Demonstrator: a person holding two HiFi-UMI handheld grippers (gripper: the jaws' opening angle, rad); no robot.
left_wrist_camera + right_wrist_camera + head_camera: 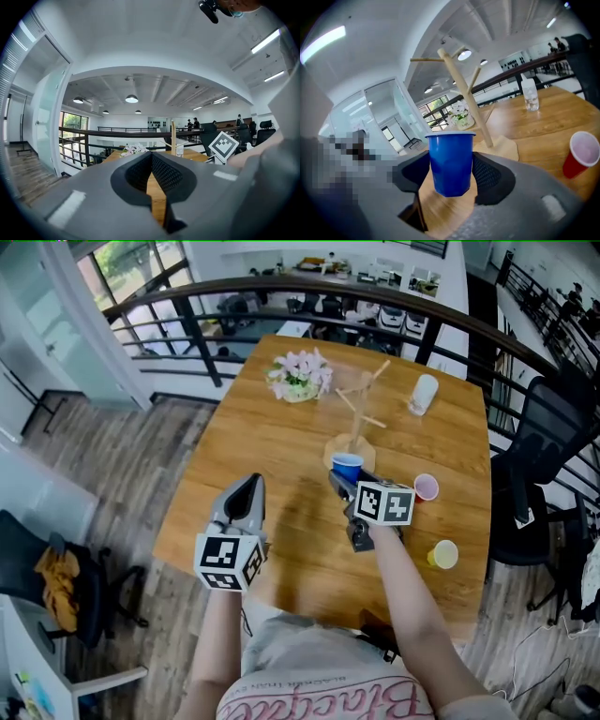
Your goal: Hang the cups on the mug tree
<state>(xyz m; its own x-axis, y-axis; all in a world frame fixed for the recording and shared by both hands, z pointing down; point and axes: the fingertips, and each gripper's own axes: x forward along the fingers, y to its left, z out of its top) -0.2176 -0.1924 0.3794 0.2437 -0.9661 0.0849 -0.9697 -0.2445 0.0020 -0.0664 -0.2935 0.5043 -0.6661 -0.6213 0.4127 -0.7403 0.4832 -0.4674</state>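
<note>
A wooden mug tree (359, 415) with bare pegs stands on its base at the middle of the wooden table (281, 465). My right gripper (343, 480) is shut on a blue cup (347, 467), held upright just in front of the tree's base. In the right gripper view the blue cup (450, 161) sits between both pads, its bottom off the tabletop, with the mug tree (465, 86) close behind. My left gripper (251, 482) hovers left of it, jaws together and holding nothing. The left gripper (151, 157) points across the table toward the mug tree (173, 138).
A pink cup (426, 487) and a yellow cup (444, 554) stand on the table to the right. A clear cup (424, 394) lies at the far right. A pot of flowers (300, 377) sits at the back left. A railing (309, 287) runs behind the table.
</note>
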